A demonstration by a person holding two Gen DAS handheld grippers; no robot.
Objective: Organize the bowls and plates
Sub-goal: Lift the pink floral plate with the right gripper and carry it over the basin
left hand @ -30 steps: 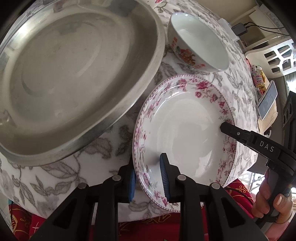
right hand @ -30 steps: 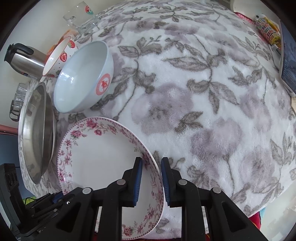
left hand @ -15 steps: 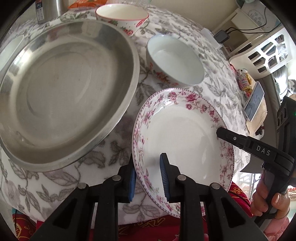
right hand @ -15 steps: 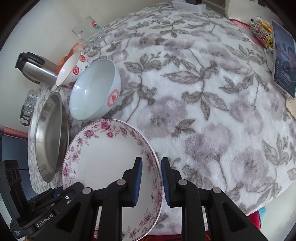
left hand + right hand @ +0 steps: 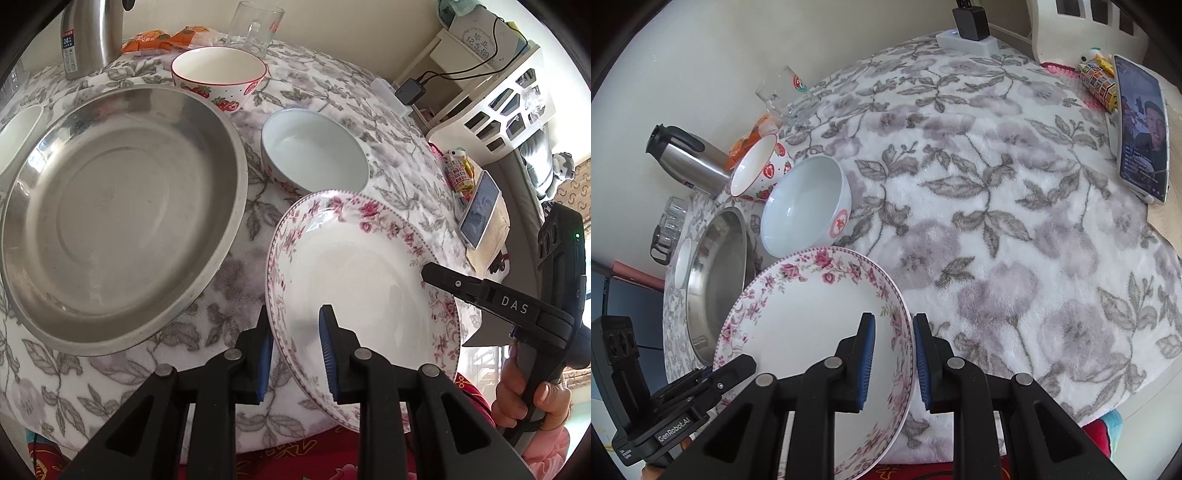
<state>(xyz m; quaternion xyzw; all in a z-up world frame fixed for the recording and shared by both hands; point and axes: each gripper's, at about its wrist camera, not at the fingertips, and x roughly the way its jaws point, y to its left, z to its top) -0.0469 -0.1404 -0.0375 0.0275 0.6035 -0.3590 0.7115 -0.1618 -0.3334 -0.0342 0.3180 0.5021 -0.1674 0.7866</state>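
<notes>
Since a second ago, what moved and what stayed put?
The flowered plate rose off the tablecloth, carried by both grippers: left gripper and right gripper stayed clamped on opposite rims. More of the table came into view as they lifted. The steel pan, white bowl, strawberry bowl and phone kept their places.

A fleecy white cloth with grey leaves and flowers covers the tabletop (image 5: pixel 1015 206). On it, toward nine o'clock in the right wrist view, lies a wide steel basin (image 5: pixel 716 280); a pale bowl (image 5: pixel 805 206) stands just beside it, a strawberry bowl (image 5: pixel 757 170) behind that. A steel flask (image 5: pixel 687 158), a glass mug (image 5: pixel 783 96) and orange packets (image 5: pixel 166 37) stand at the far edge; a phone (image 5: pixel 1141 129) lies at two o'clock.
</notes>
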